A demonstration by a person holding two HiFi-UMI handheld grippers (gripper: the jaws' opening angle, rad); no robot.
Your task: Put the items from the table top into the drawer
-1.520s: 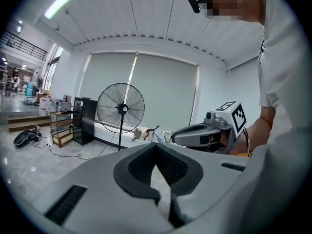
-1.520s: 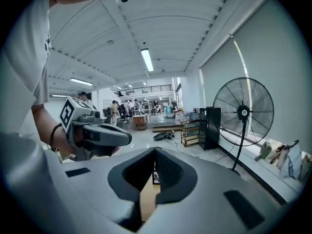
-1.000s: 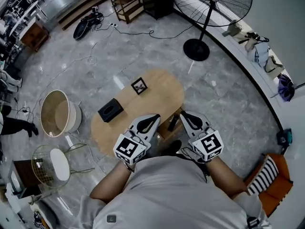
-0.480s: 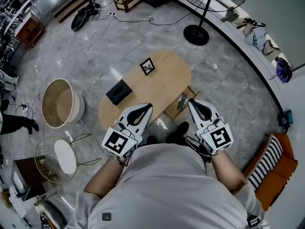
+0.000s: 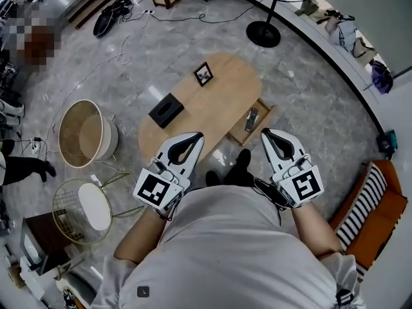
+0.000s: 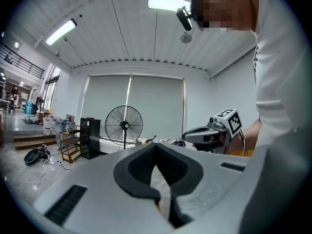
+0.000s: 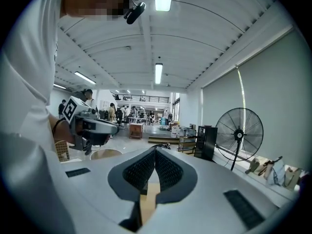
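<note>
both grippers float over the person's pale shirt, well clear of the desk; left gripper (image 5: 192, 137): smooth grey shell, dark ribbed pads, jaws pressed tip to tip w/ nothing between them; right gripper (image 5: 268, 133): same build, jaws also fully together and empty; each carries a cube w/ black-and-white square markers at its rear.

desk (image 5: 226, 94) is a long oval w/ a light wood top, matte; on it a black rectangular tissue box (image 5: 167, 110) w/ a slot in its top sits toward the left end; a small square picture frame (image 5: 204, 74), dark border round a pale picture, sits near the far edge, well apart from the box.

drawer (image 5: 265, 111) is a shallow wooden tray pulled out from the desk's right side; inside lies a slim dark oblong item (image 5: 251, 119), too small to id.

floor (image 5: 309, 108) is glossy grey marble-look tile; left of the desk stands a round tub (image 5: 84, 136), tan inside, white wall; below it a wire-frame stool (image 5: 82, 206) w/ a white round seat; pedestal fan (image 5: 264, 34) w/ a black disc base stands beyond.
</note>
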